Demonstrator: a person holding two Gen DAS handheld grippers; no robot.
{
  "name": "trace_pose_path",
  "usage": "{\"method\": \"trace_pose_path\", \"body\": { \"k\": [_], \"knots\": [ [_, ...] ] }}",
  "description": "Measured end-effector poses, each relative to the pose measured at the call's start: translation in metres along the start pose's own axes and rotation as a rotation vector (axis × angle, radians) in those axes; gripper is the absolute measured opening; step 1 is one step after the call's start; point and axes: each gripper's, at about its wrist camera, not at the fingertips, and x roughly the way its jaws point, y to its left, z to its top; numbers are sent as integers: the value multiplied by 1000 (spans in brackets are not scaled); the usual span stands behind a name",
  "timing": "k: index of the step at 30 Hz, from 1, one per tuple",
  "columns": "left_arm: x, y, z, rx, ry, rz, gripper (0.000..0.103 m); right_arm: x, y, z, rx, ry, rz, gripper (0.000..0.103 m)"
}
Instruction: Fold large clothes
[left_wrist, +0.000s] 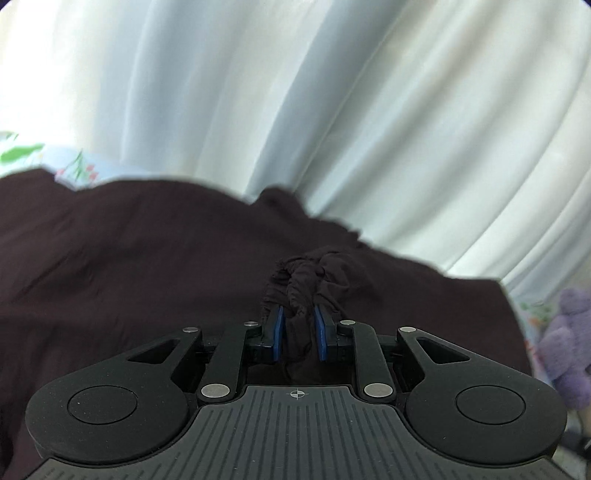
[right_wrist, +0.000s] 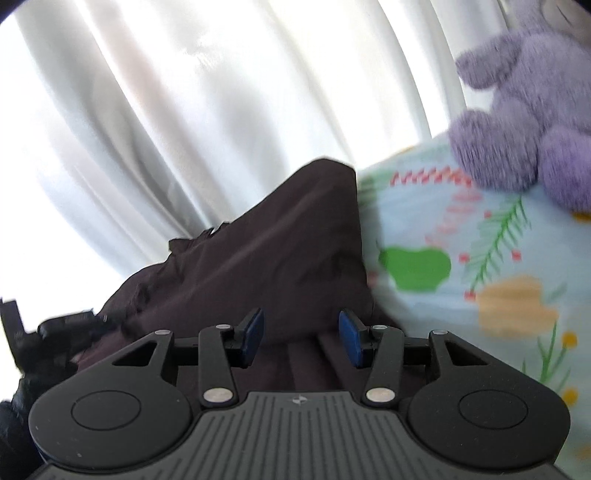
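Left gripper (left_wrist: 299, 332) pinching a bunched fold of the dark garment (left_wrist: 129, 258); right gripper (right_wrist: 301, 334) hovering with fingers spread.

Both views are blurring, and the garment is running out of frame below and beside each tool, so its full shape is staying hard to make out. It is lying dark maroon and wrinkled on the floral bedsheet (right_wrist: 461, 258), spreading ahead of both jaws. The left jaws are clamping a twisted wad between the blue pads (left_wrist: 321, 334). The right jaws are standing wide apart just over the cloth, gripping nothing. A purple plush toy (right_wrist: 524, 110) is sitting beyond, to their right, before white curtains (left_wrist: 295, 92).
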Motion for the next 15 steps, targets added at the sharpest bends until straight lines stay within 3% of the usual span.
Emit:
{"method": "trace_pose_path", "body": {
  "k": [5, 9, 11, 12, 15],
  "knots": [
    [1, 5, -7, -3, 10, 9, 20, 31, 7, 17, -30, 49, -12, 46],
    [-9, -2, -4, 55, -14, 60, 25, 50, 24, 30, -119, 23, -38, 45],
    [-21, -5, -5, 73, -35, 83, 39, 61, 35, 34, -153, 13, -38, 38],
    [-23, -7, -4, 75, -46, 79, 52, 70, 41, 35, -168, 18, -35, 34],
    [-25, -26, -2, 96, -79, 33, 66, 97, 64, 32, -220, 37, 9, 28]
  ]
}}
